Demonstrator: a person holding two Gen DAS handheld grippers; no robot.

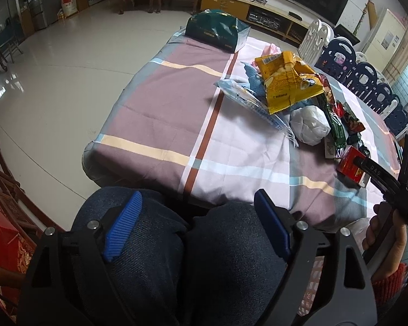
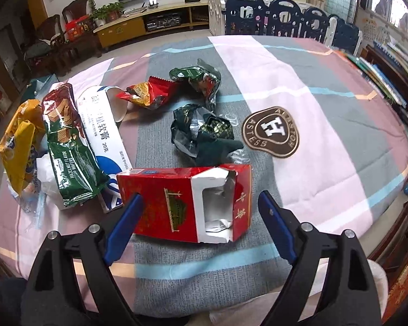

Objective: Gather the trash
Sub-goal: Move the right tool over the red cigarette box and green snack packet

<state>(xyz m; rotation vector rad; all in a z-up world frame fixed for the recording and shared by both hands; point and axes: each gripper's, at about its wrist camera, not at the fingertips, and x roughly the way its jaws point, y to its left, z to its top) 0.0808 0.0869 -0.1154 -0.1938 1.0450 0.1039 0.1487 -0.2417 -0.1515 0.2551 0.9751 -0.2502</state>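
Note:
Trash lies on a table under a plaid cloth (image 2: 299, 81). A torn red carton (image 2: 187, 203) lies just ahead of my right gripper (image 2: 201, 203), which is open with its blue fingers either side of the carton, not touching. Beyond lie a green wafer wrapper (image 2: 70, 152), a yellow snack bag (image 2: 19, 146), a white tube box (image 2: 106, 125), a red wrapper (image 2: 149, 92) and dark green wrappers (image 2: 204, 130). My left gripper (image 1: 198, 212) is open and empty above my knees, short of the table edge. The yellow bag (image 1: 288, 78) and the red carton (image 1: 351, 165) show in its view.
A teal gift bag (image 1: 217, 31) stands at the table's far end. A white wad (image 1: 310, 125) lies by the wrappers. A brown badge print (image 2: 272, 133) is on the cloth. A playpen fence (image 2: 280, 19) stands behind the table. Tiled floor (image 1: 68, 81) lies to the left.

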